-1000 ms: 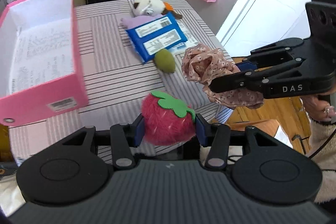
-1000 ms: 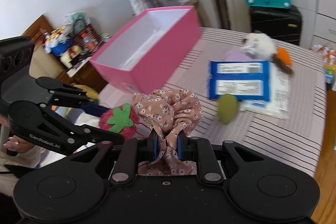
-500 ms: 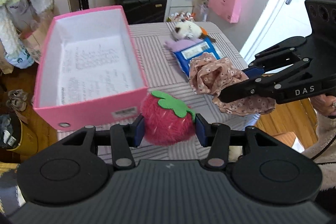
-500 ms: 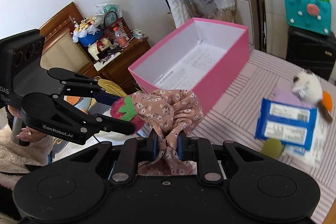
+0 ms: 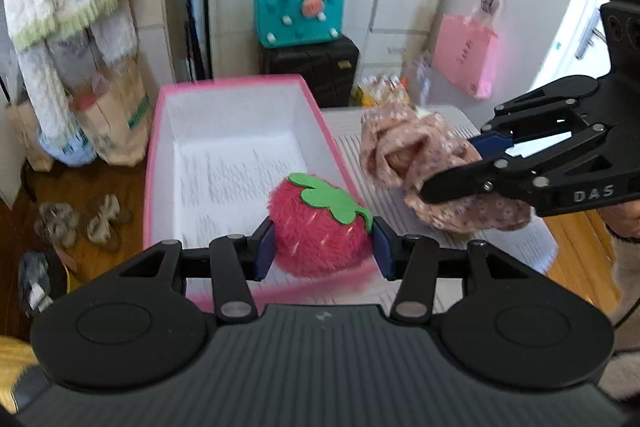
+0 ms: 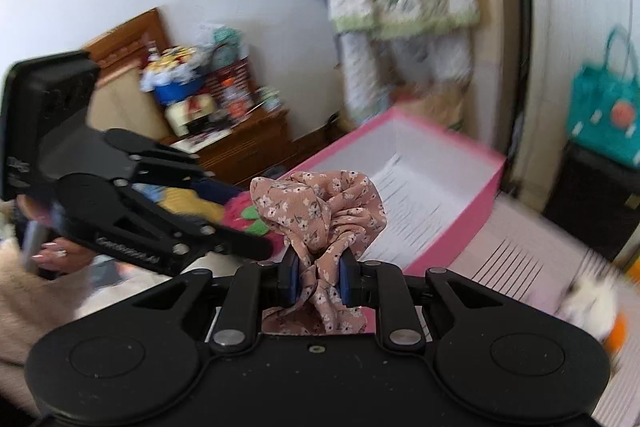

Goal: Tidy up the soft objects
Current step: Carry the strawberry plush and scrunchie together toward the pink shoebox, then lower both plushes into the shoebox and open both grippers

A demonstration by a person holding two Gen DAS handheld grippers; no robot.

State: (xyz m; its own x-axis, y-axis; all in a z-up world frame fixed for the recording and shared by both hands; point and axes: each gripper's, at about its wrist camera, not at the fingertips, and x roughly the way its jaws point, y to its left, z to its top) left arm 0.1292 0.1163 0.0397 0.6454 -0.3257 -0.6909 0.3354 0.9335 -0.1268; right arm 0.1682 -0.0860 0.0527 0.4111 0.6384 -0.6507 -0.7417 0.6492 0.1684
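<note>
My left gripper (image 5: 323, 247) is shut on a fuzzy red strawberry plush (image 5: 320, 227) with a green felt leaf, held over the near end of the open pink box (image 5: 154, 163). The box has a white inside lined with printed paper. To the right, my right gripper (image 5: 452, 171) is shut on a pink floral scrunchie (image 5: 408, 151), hanging above the striped table beside the box. In the right wrist view the scrunchie (image 6: 320, 211) bunches up between the right gripper's (image 6: 319, 281) blue pads, with the box (image 6: 476, 187) behind it and the left gripper (image 6: 248, 243) at the left.
The striped table (image 5: 516, 247) carries the box. A white plush toy (image 6: 592, 303) lies blurred at the table's right. A teal bag (image 5: 300, 11) sits on a black suitcase (image 5: 312, 71), and a pink bag (image 5: 466, 59) hangs by the door. Shoes (image 5: 80, 223) lie on the wooden floor.
Both grippers have lifted and swung left from the table's middle toward the pink box, each keeping its object. The strawberry now hangs over the box; the wipes pack and green toy have left view.
</note>
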